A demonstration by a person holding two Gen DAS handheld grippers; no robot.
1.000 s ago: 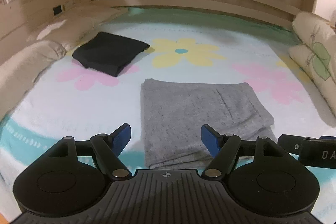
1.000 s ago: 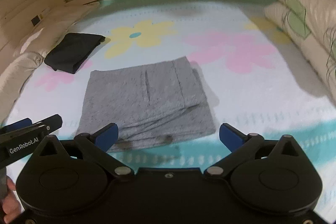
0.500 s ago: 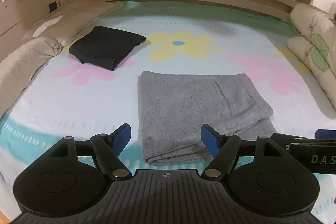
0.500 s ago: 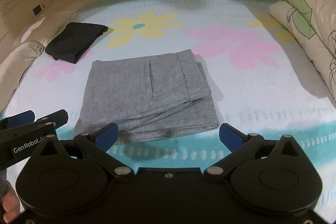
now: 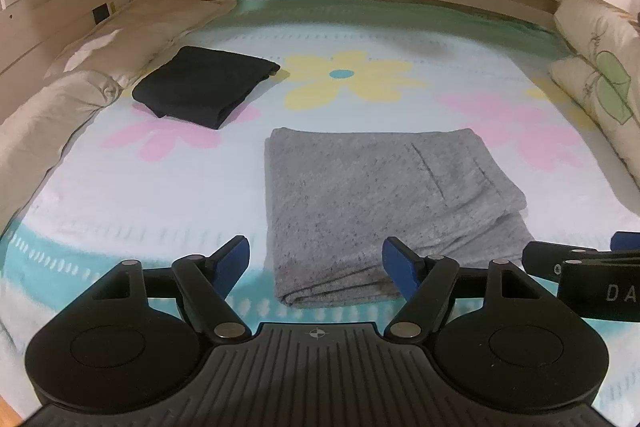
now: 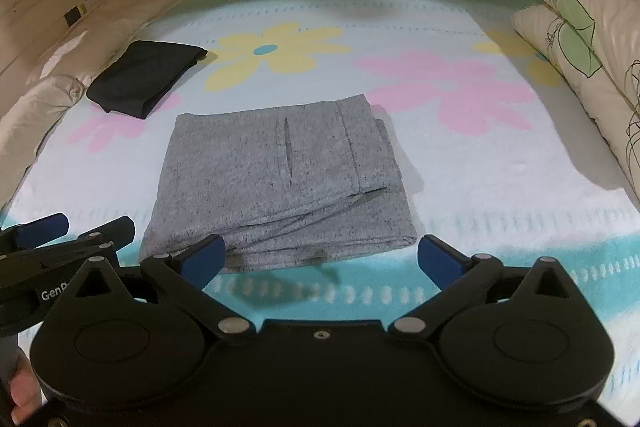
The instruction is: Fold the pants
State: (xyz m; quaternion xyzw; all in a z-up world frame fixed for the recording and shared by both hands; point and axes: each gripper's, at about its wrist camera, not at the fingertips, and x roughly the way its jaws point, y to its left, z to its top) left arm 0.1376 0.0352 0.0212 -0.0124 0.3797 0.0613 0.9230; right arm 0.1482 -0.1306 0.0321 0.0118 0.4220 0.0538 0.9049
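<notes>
1. The grey pants (image 5: pixel 384 203) lie folded into a neat rectangle on the flowered bed sheet (image 5: pixel 140 195), in the middle of the bed.
2. The left gripper (image 5: pixel 316 263) hangs above the near edge of the pants, its blue pads spread wide, holding nothing.
3. The right gripper (image 6: pixel 318 259) is also spread wide and empty, just in front of the same near edge.
4. A folded black garment (image 5: pixel 204 85) rests further back on the left, beside the cream pillows (image 5: pixel 80 67), well apart from the pants.
</notes>
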